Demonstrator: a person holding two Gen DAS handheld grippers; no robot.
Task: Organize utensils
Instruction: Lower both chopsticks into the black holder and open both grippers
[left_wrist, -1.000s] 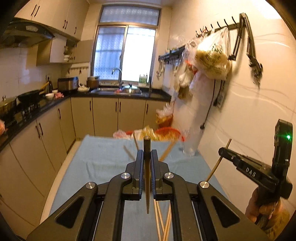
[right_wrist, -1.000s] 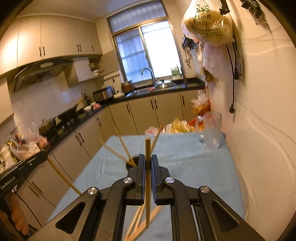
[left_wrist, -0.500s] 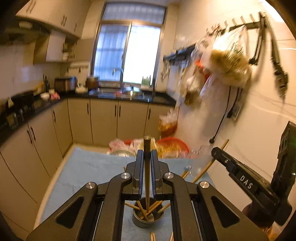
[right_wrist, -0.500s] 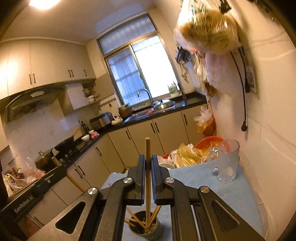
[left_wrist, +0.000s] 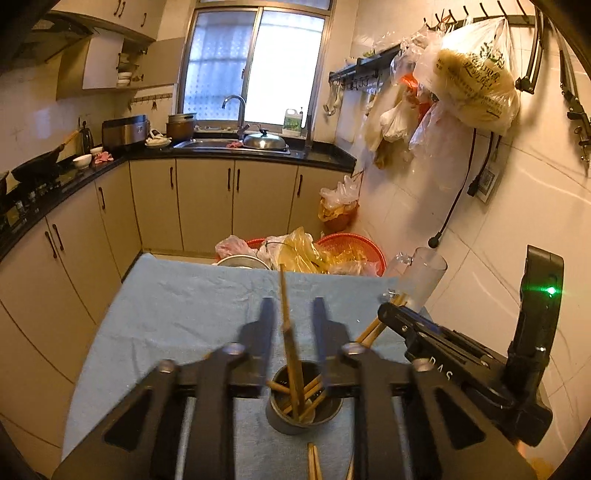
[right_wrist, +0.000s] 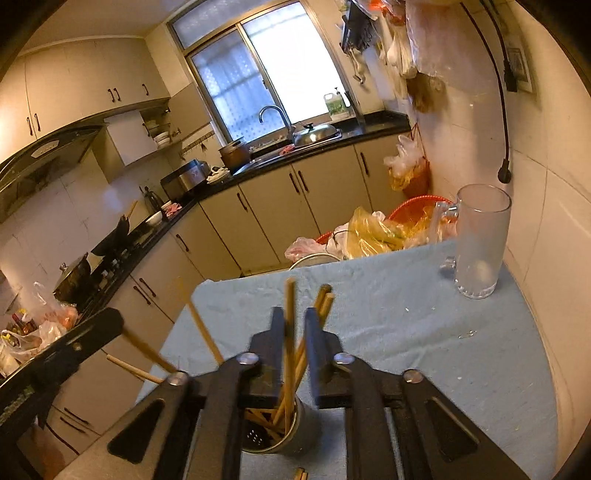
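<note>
Over the metal cup (left_wrist: 303, 413) both grippers, left gripper (left_wrist: 289, 314) and right gripper (right_wrist: 294, 321), are just opening a little, each chopstick (left_wrist: 290, 343) dropping loose between narrow jaws.

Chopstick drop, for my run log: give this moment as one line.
left gripper: just opened, chopstick freed | right gripper: same | target: metal holder | loose chopsticks remain

2 wrist views — shared cup (left_wrist: 303, 402) below
</note>
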